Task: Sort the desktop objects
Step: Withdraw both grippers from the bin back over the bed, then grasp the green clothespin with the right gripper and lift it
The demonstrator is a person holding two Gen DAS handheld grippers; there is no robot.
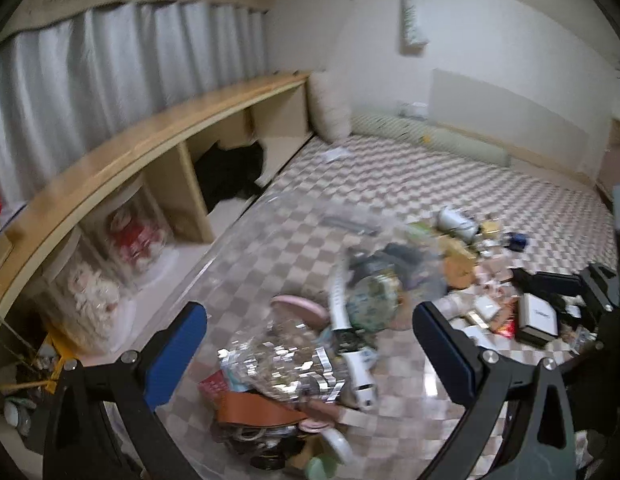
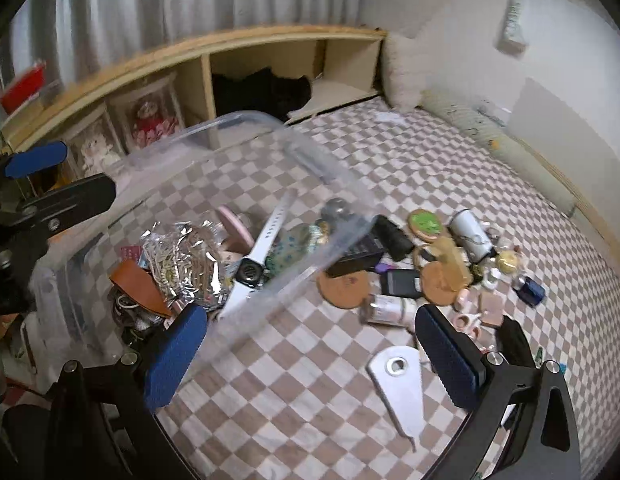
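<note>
A clear plastic bin stands on the checkered surface and holds a white smartwatch, a silver foil bag, a brown leather piece and a pink item. The watch and foil bag also show in the left wrist view. Loose small objects lie right of the bin: cork coasters, a white cup, a blue bottle and a white opener. My right gripper is open and empty over the bin's near rim. My left gripper is open and empty above the bin.
A wooden shelf with a black bag and doll jars runs along the back left. A pillow and a green bolster lie by the wall. Bare checkered surface shows at back right.
</note>
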